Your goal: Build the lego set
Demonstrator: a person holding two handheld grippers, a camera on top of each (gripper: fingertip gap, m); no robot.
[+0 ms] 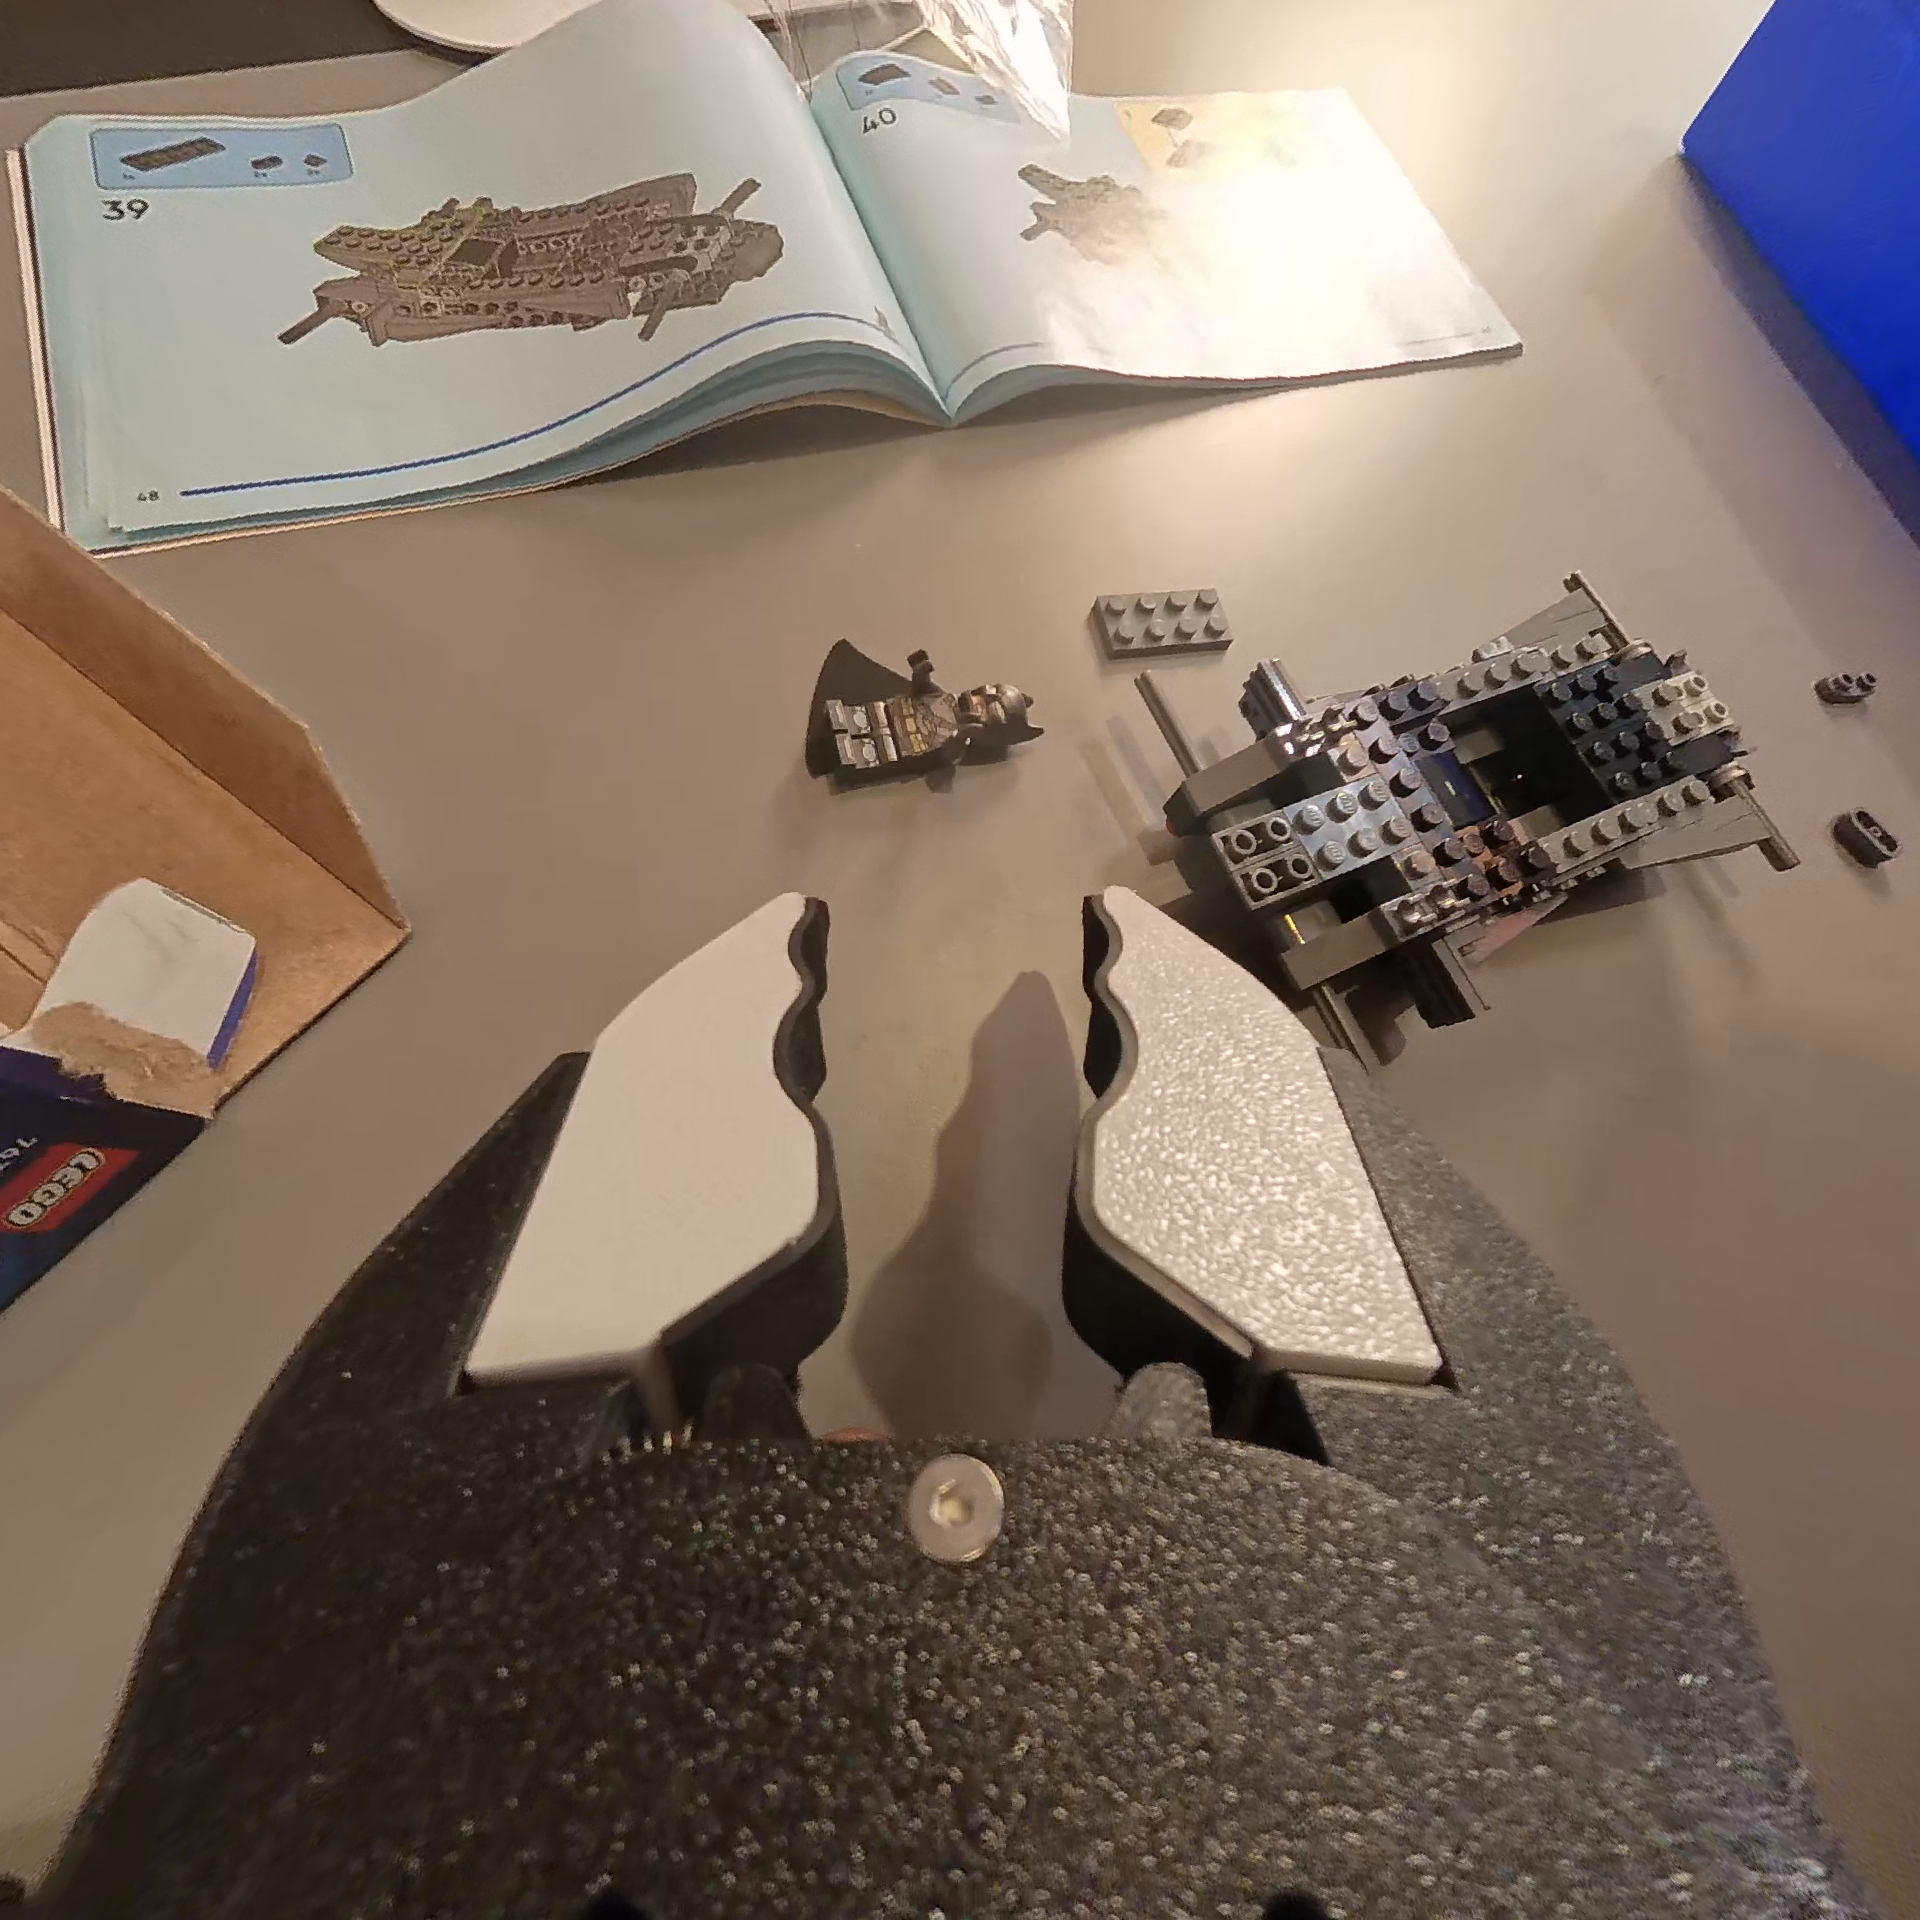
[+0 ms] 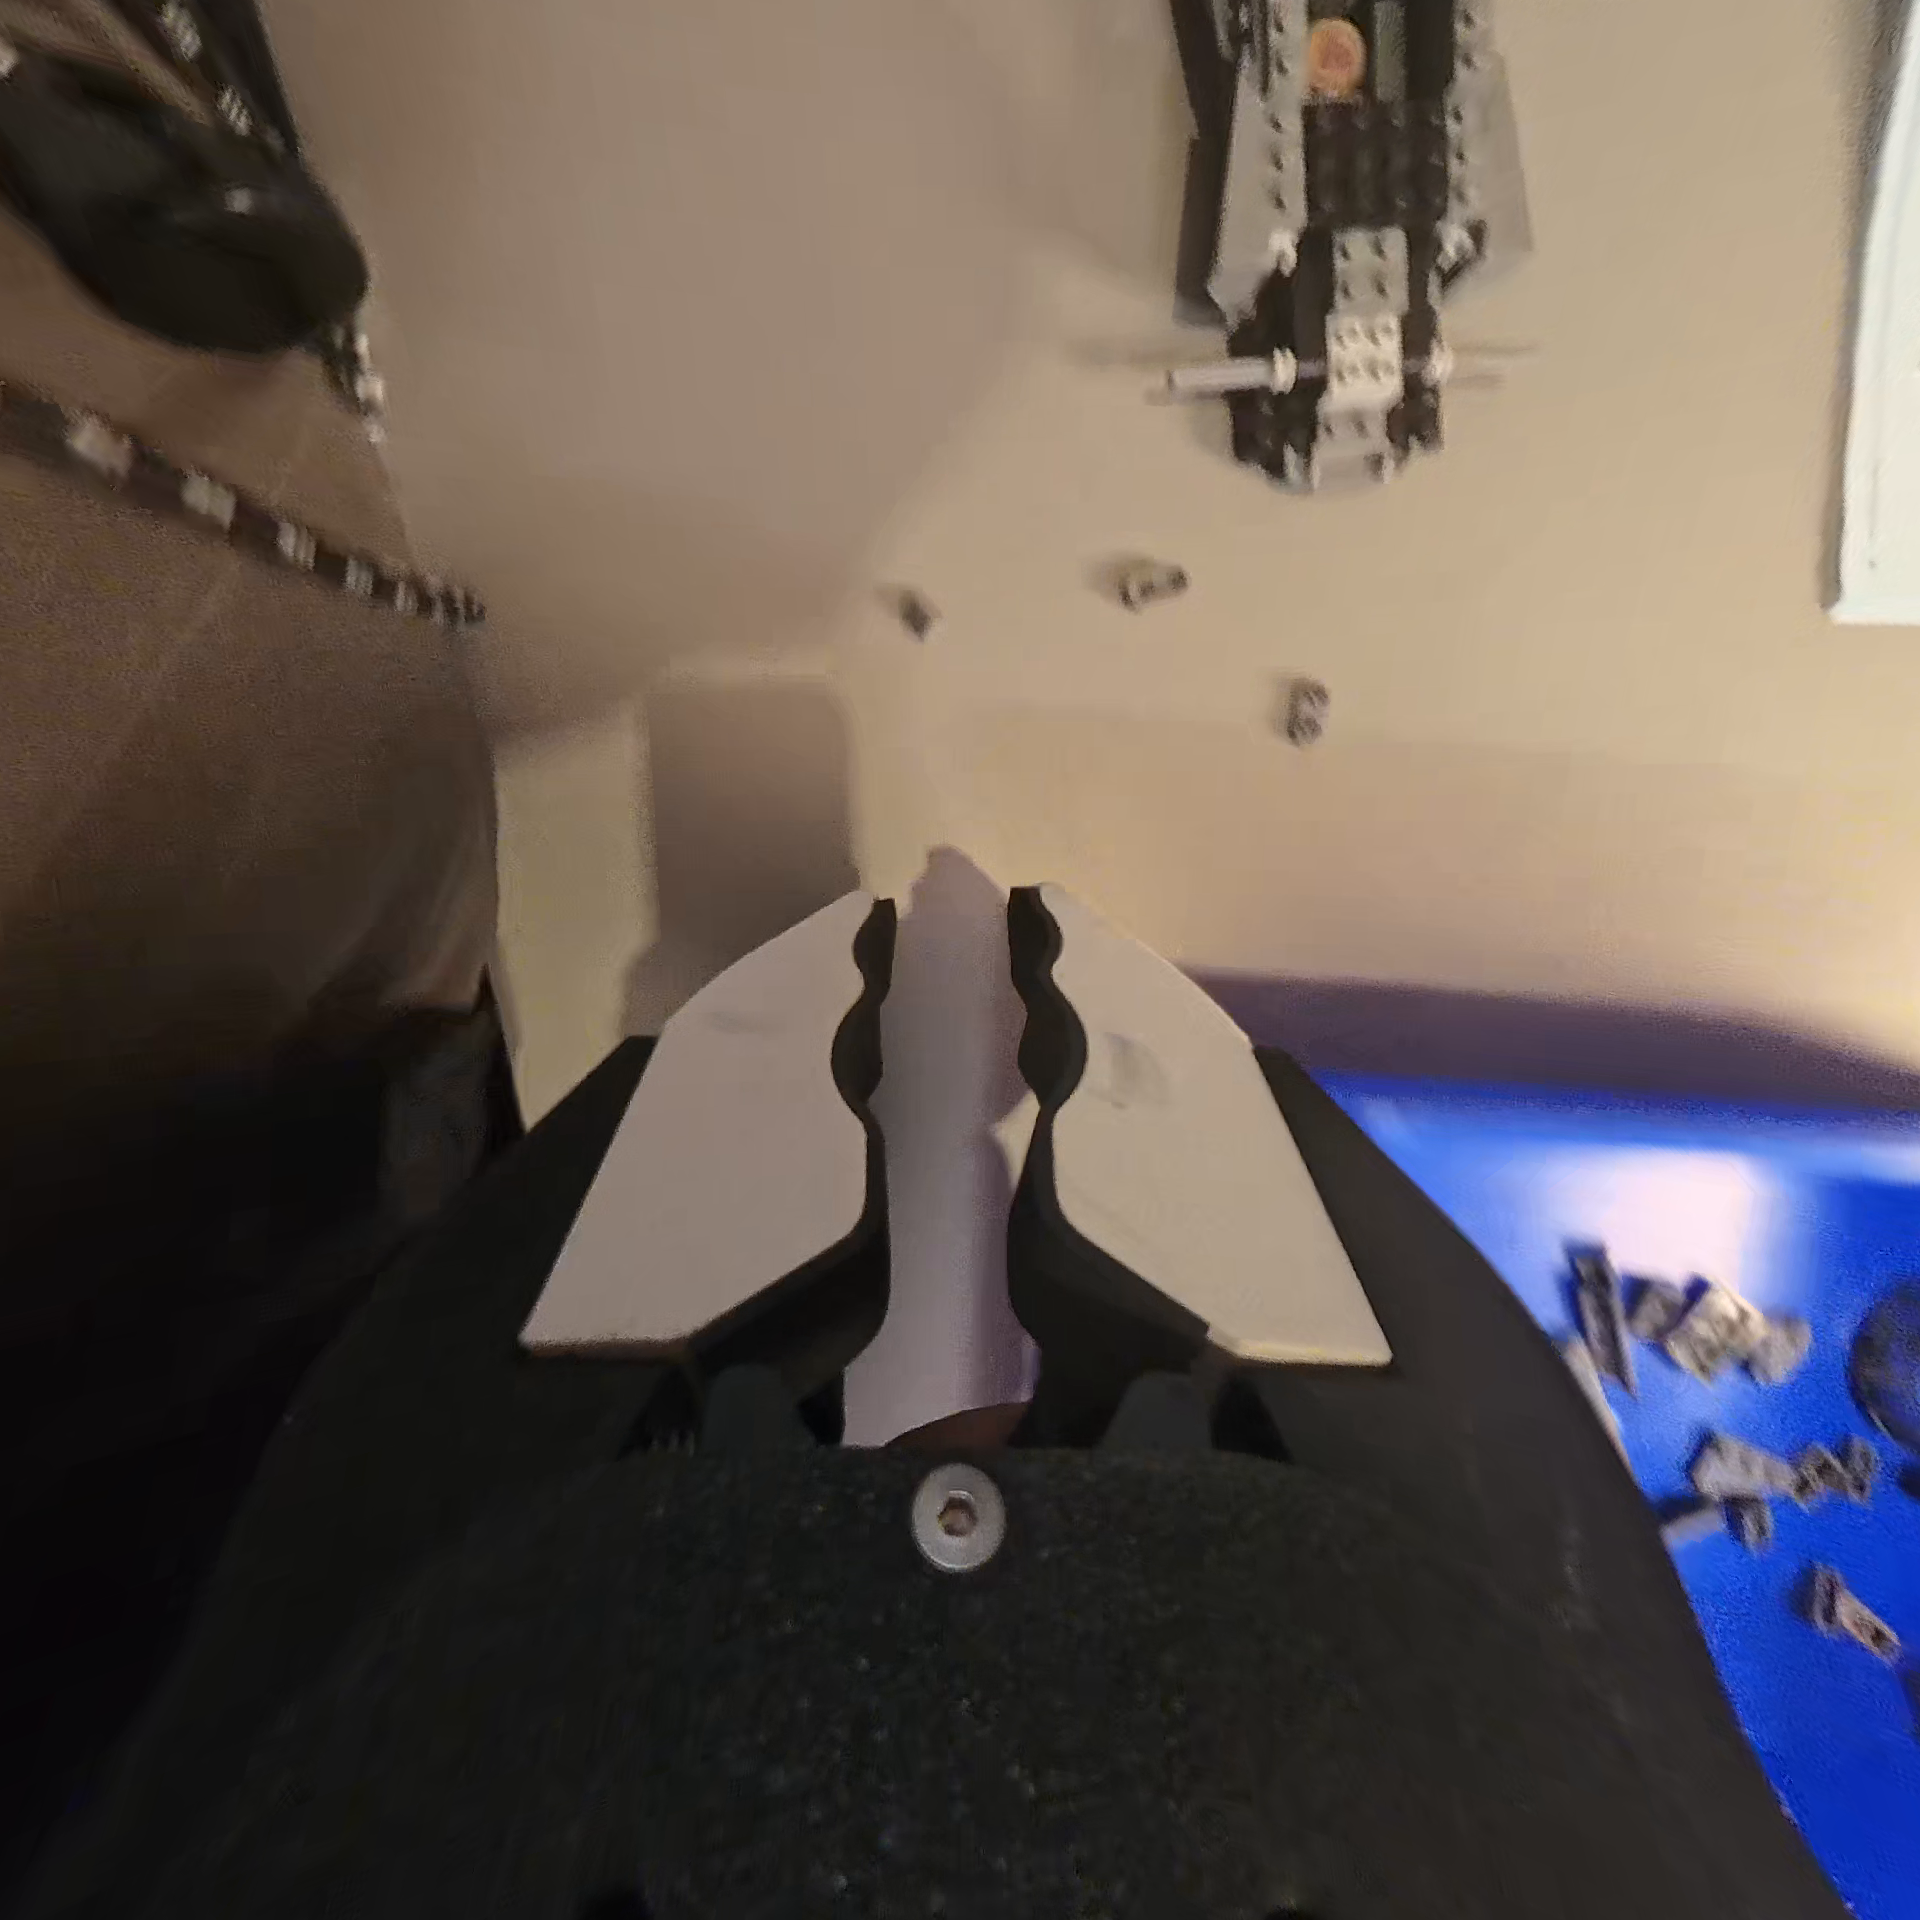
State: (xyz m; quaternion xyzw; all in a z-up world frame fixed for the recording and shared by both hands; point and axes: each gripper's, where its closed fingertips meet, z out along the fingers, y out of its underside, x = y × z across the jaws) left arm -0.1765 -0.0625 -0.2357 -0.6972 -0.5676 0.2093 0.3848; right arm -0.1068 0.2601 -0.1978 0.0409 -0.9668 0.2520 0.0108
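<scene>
While our left tongs [image 1: 956, 914] are hanging wide open and bare over the grey table [image 1: 623, 727], low in the frame below the toy figure [image 1: 925, 727] and left of the brick vehicle [image 1: 1455, 810], our right tongs [image 2: 951, 904] are standing narrowly parted, gripping nothing, beside the blue tray [image 2: 1507, 1195].

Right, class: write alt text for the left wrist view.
Open, empty left gripper above a grey table; ahead lie a caped minifigure, a half-built grey-black brick vehicle, a grey plate and an open instruction booklet.
</scene>
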